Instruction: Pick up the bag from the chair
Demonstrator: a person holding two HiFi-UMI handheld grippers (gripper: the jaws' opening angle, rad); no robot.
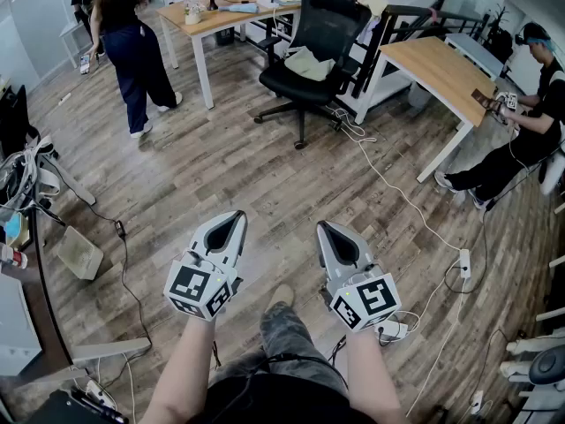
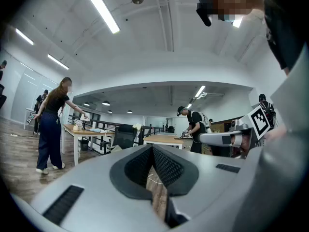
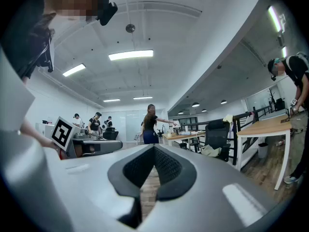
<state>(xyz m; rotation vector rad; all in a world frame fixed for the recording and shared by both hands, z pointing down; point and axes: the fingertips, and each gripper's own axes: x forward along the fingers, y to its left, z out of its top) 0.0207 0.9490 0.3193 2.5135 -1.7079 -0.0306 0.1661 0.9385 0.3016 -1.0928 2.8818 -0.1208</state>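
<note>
Standing well back on the wood floor [image 1: 221, 166], the person had not yet started: the pale cloth bag [image 1: 309, 63] lay on the black office chair [image 1: 331, 20] at upper centre, while the left gripper [image 1: 235, 219] and right gripper [image 1: 324, 228] hung low, fingers closed together on nothing.

1. A pale, crumpled bag [image 1: 309, 63] lies slumped on the seat, upper centre of the head view.
2. The black office chair [image 1: 325, 23] beneath it stands upright on its wheeled base.
</note>
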